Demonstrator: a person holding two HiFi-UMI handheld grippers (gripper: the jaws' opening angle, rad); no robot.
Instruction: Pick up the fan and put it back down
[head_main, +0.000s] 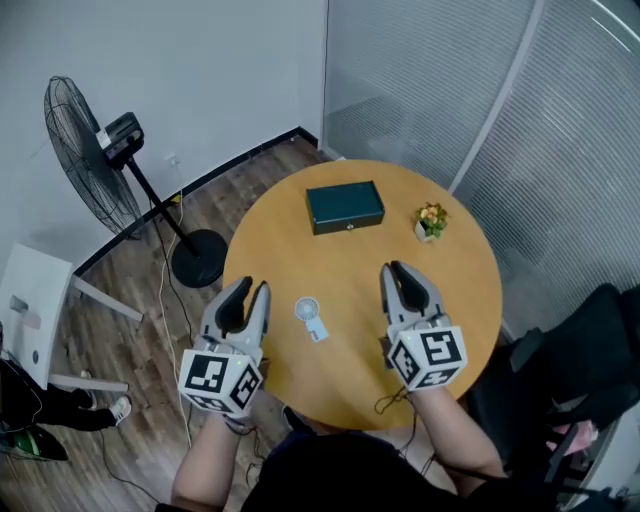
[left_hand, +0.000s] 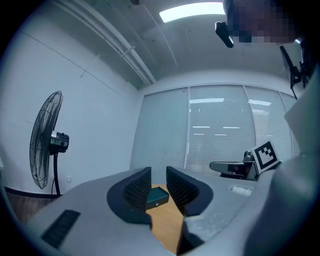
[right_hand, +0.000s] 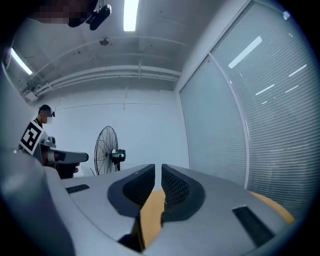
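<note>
A small white hand-held fan (head_main: 310, 316) lies flat on the round wooden table (head_main: 460, 300), between my two grippers and touched by neither. My left gripper (head_main: 250, 293) hovers just left of it, near the table's left edge, jaws open with a clear gap and nothing in them (left_hand: 159, 182). My right gripper (head_main: 396, 272) hovers to its right, jaws drawn close with only a thin slit and nothing between them (right_hand: 158, 181). Both point level across the table. The small fan shows in neither gripper view.
A dark green box (head_main: 344, 206) and a little potted plant (head_main: 431, 221) sit at the table's far side. A tall black pedestal fan (head_main: 88, 155) stands on the floor to the left, with a white stand (head_main: 35, 300) near it. A black chair (head_main: 590, 350) is at the right.
</note>
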